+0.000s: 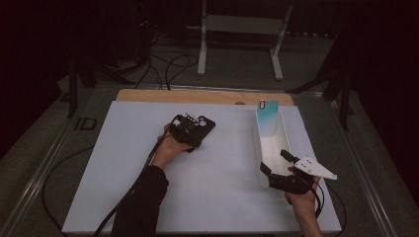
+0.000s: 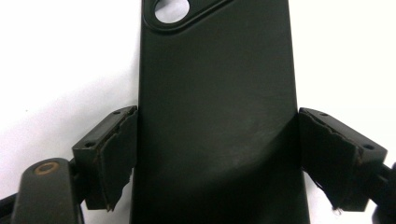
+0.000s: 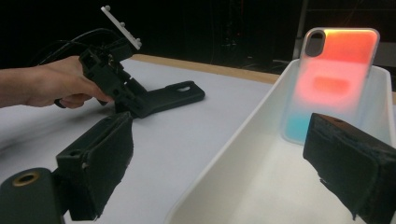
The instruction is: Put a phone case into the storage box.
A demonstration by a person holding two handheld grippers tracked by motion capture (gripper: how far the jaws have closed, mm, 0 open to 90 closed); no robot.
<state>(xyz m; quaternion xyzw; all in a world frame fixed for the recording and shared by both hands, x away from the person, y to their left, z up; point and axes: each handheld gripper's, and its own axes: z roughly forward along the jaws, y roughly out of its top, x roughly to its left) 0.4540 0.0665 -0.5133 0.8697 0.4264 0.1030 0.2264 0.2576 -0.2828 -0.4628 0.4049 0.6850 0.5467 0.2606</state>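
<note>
A black phone case [image 1: 205, 125] lies on the white table top [image 1: 212, 192], left of centre. My left gripper [image 1: 189, 130] is shut on it; in the left gripper view both pads [image 2: 116, 154] press the sides of the black case [image 2: 219, 93], whose camera cut-out points away. A long white bin [image 1: 284, 136] stands at the right, with an orange-to-teal phone case [image 1: 267, 114] leaning upright at its far end. My right gripper [image 1: 274, 160] is open at the bin's near end. Its jaws straddle the bin's left wall [image 3: 233, 140], facing the gradient case [image 3: 336, 79].
A wooden strip [image 1: 202, 96] runs along the table's far edge. Behind it on the floor stand a white frame [image 1: 242, 24] and loose cables [image 1: 168, 64]. Cables from the left gripper trail down along the forearm [image 1: 143, 197].
</note>
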